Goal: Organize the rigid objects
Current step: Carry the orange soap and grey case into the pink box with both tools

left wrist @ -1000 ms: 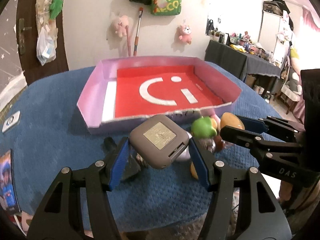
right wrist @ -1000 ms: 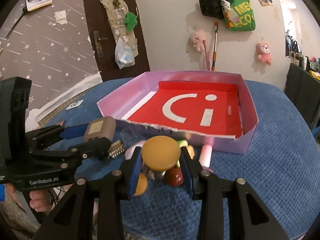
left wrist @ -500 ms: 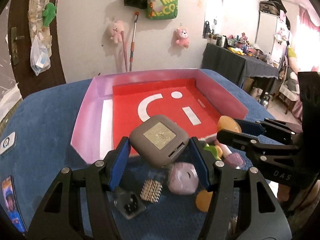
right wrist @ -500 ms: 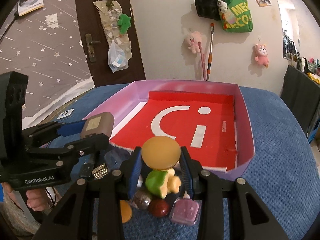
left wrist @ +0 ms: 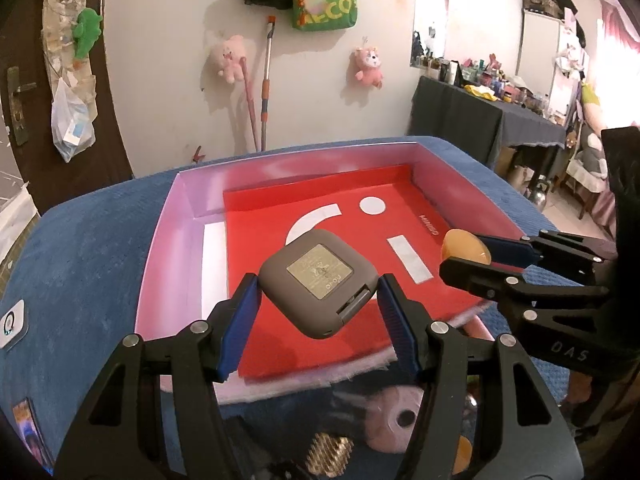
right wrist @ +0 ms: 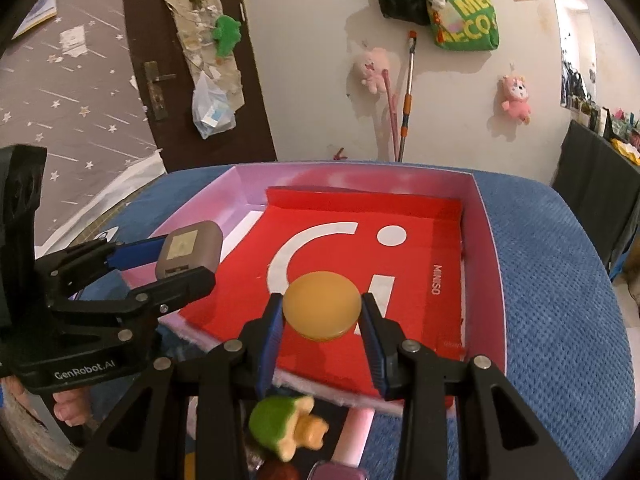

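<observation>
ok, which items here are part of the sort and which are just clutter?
Job:
- grey square case in left gripper
- orange disc in right gripper
- pink tray
- green turtle toy

Clutter:
- wall plushies
- green bag
- mop

You get even, warm indoor light, with a blown-out glare around the pink curtain [left wrist: 620, 20] at top right. Fisheye bending darkens every corner. Below the pink-walled red cardboard tray [left wrist: 192, 200], the nearest small objects smear into blur and shadow.
</observation>
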{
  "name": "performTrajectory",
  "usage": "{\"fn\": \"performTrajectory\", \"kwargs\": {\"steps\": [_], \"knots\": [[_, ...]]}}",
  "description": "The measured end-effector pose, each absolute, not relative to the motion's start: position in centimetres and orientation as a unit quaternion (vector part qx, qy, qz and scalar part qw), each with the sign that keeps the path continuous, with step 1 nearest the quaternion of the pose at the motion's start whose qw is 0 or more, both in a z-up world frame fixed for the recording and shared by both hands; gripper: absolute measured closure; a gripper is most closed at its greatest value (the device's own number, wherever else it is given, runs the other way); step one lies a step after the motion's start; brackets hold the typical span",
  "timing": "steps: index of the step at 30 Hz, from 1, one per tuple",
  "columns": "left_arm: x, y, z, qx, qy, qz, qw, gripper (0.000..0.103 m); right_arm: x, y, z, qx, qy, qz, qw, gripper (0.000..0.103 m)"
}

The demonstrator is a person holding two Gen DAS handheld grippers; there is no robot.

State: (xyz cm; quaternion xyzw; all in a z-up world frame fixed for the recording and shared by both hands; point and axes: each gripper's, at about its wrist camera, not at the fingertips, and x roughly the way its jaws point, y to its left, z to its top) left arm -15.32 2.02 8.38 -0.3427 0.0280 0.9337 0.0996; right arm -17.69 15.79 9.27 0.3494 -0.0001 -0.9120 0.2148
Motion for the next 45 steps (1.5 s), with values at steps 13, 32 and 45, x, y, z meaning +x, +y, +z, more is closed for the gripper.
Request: {"fn": "performTrajectory", "kwargs": {"steps": [13,32,45], "knots": [[-21.4,1.2,5.5,-0.398,0.018,0.914,0.079,0.045,-23.2,14.5,7.7,0.388,0.026,-0.902,0.186,0.063],[-24.7,1.0,2.7,-0.469,0.012,0.88,0.074,0.045,-25.9,13.8,4.9,0.436,0.057,-0.881,0.172,0.063],[-24.9,0.4,2.3,-0.48,0.003,0.873,0.08,0.044,-26.1,13.9,4.2,0.453,0.044,-0.872,0.18,0.063]]}}
